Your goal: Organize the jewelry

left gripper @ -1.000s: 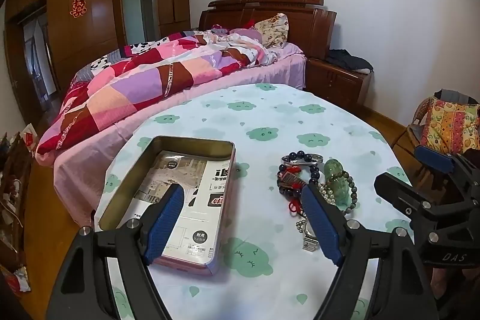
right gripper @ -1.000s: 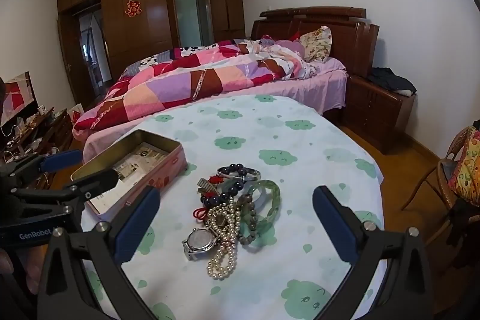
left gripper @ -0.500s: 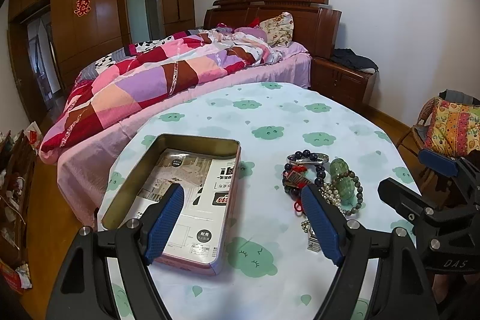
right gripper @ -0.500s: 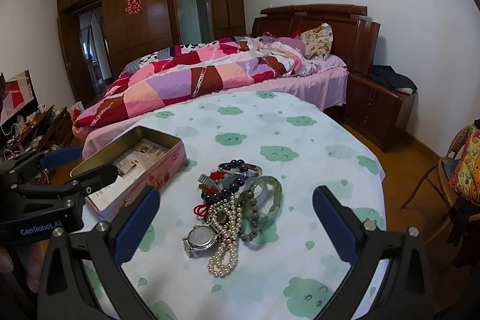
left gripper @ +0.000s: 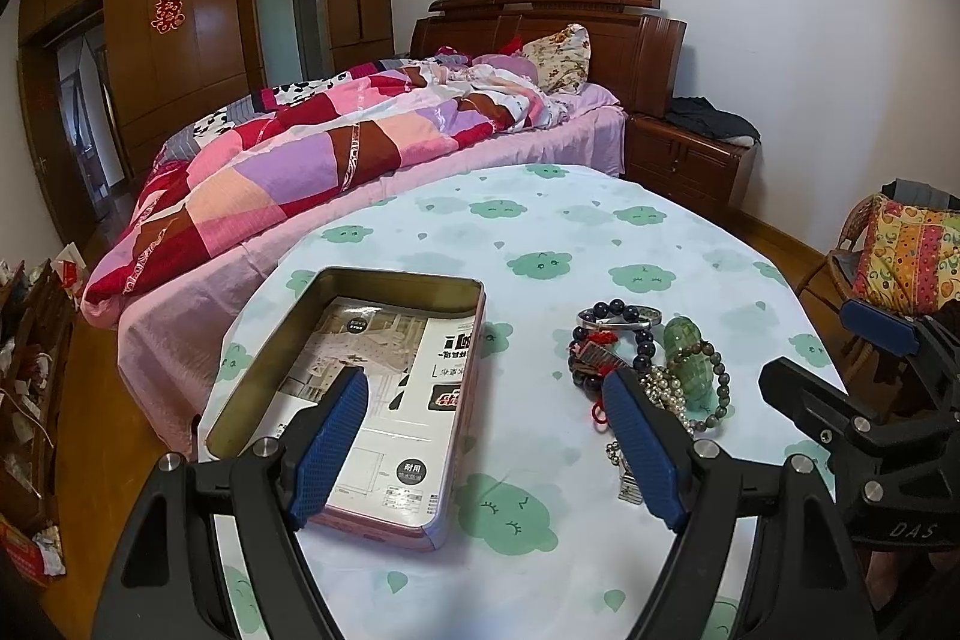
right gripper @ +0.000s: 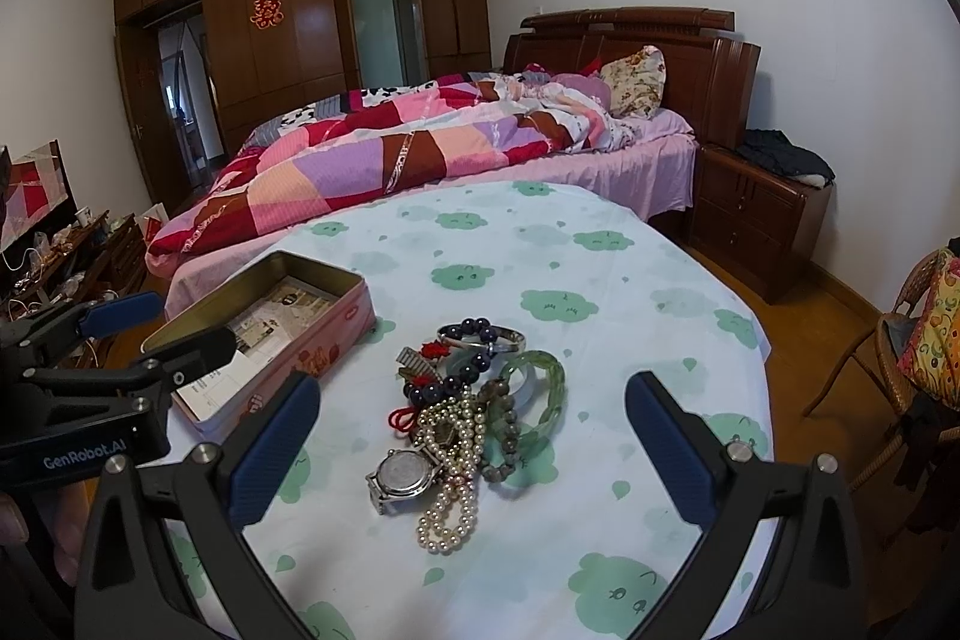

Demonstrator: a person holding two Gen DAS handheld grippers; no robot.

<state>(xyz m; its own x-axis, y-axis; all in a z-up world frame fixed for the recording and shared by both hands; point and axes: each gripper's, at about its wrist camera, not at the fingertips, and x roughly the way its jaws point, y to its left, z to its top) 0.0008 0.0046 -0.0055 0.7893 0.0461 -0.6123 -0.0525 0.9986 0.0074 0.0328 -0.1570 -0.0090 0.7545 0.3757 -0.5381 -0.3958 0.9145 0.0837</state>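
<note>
Lying in a tangled heap on the cloud-print tablecloth [right gripper: 600,244], the jewelry [right gripper: 468,412] looks like awkward stuff to lift: the pearl necklace [right gripper: 450,484] is limp and will drape and slide, and I judge its strands are caught up with the grey bead bracelet [right gripper: 501,430], so tugging one piece may drag others along. The green bangle [right gripper: 546,388] is stiff, smooth and probably brittle, best pinched across its band at the outer edge where nothing overlaps it. The wristwatch [right gripper: 399,475] seems the heaviest piece; its metal case at the near edge of the pile offers a firm hold. A dark bead bracelet [right gripper: 462,382], a silver bangle [right gripper: 486,337] and a red knotted cord [right gripper: 405,418] fill the far side. Just left of the heap stands the open pink tin [left gripper: 360,400], paper-lined with no jewelry in it, the likely place for it all. The right gripper [right gripper: 471,439] hangs above the pile with jaws spread wide and nothing between them; the left gripper [left gripper: 486,439] hovers by the tin's near right corner, likewise released and holding nothing
</note>
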